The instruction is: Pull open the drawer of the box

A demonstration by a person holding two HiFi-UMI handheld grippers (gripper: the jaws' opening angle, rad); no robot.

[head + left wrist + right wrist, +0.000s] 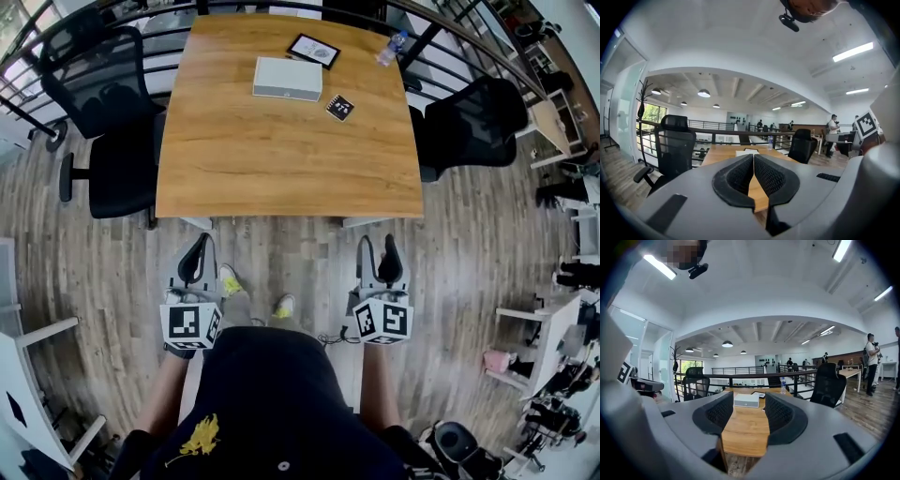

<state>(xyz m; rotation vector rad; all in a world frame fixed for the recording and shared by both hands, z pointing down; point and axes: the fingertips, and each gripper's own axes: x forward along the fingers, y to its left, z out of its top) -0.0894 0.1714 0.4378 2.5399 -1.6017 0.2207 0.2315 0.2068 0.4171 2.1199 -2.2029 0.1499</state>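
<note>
Dark shirt front (272, 412) fills the bottom of the head view, with both tools held low over the wood floor, short of the worktop (281, 169).

Left hand-held gripper (195, 255): jaws closed tip to tip, nothing between them.
Right hand-held gripper (379, 255): jaws spread wide, empty.

White box (287, 78) lies at the far end of the worktop, well apart from both tools. A framed card (313, 50) sits just behind it, a small marker tile (339, 108) near its right front corner. I cannot make out the drawer front or any pull from here.

Step in hand, as I judge it: approach, not yet started.

Plan:
- Step in, bring the open right tool level with the box face, find the pull first.
- Rest the shut left tool on the lid as a brace; the box looks light and may slide.
- Pull straight, slowly.
</note>
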